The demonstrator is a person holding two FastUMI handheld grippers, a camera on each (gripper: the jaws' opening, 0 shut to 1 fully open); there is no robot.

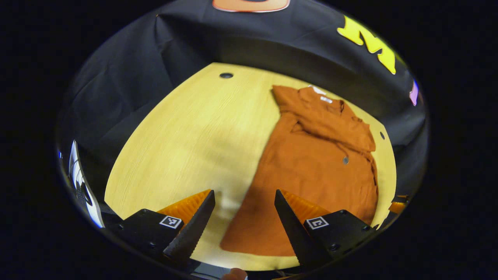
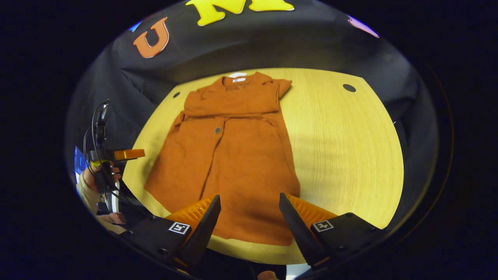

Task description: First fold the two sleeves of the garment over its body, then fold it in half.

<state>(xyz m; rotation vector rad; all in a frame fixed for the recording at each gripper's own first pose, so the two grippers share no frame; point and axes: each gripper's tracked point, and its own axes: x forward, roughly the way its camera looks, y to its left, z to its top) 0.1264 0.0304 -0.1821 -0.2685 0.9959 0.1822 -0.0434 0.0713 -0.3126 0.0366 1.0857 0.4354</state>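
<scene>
One orange garment [image 2: 229,155] lies flat on the wooden table [image 2: 342,155], collar toward the far edge by the black cloth wall, hem near the front edge. Both sleeves are folded across the chest. One white label [image 2: 237,76] sits inside the collar; its writing is too small to read. One button [image 2: 218,130] shows on the front. The left gripper [image 1: 244,221] hangs over the front edge by the hem, jaws released and gripping nothing. The right gripper [image 2: 249,223] hovers above the hem, jaws likewise parted, empty. Each finger carries one square black-and-white marker [image 2: 179,228].
</scene>
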